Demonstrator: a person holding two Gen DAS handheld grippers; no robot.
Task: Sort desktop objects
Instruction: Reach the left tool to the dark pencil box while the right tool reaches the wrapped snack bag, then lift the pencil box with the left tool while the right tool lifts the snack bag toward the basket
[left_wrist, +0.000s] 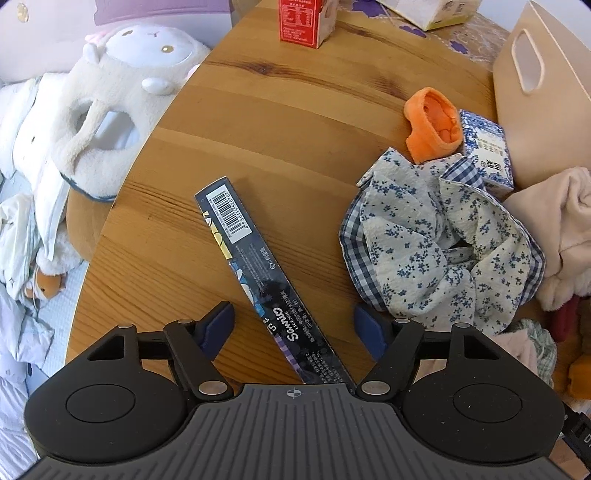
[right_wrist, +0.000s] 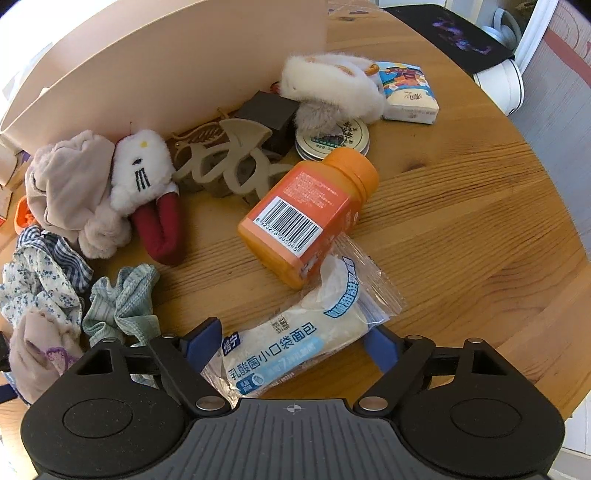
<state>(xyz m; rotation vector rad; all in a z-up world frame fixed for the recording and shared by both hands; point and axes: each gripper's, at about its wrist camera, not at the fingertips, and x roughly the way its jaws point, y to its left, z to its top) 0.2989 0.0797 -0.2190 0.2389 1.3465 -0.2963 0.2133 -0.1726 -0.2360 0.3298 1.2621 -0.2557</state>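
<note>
the long dark box (left_wrist: 258, 273) with the barcode lies flat on the wooden table (left_wrist: 295, 129), running slantwise between the fingers of the left gripper (left_wrist: 293, 326), its near end tucked under the gripper body. the jaws stand wide apart; neither blue pad (left_wrist: 218, 325) touches the box. just ahead and to the right of this gripper sits a bunched blue floral scrunchie (left_wrist: 443, 243), almost against the right fingertip. beyond it is an orange plush piece (left_wrist: 434, 123), with a small blue-and-white patterned box (left_wrist: 487, 151) beside that and a pale paper bag (left_wrist: 543, 110) farther right. far ahead stands a red carton (left_wrist: 301, 22). off the table's edge to the left lies a white plush toy (left_wrist: 122, 110).

the right gripper (right_wrist: 293, 343) has a clear-wrapped bread packet (right_wrist: 291, 339) lying between its fingers, jaws wide; whether the pads press the wrapper i cannot tell. just ahead, touching the packet's far end, an orange bottle (right_wrist: 310, 214) lies on its side. ahead and to the left are a beige claw clip (right_wrist: 236, 166), a white plush clip with red legs (right_wrist: 147, 184), a pinkish fluffy scrunchie (right_wrist: 70, 188) and a pale green scrunchie (right_wrist: 122, 299) close by the left finger. farther ahead sit a dark brown block (right_wrist: 271, 114), a round tin (right_wrist: 332, 142), a white furry clip (right_wrist: 332, 88) and a small tissue pack (right_wrist: 408, 92).
</note>
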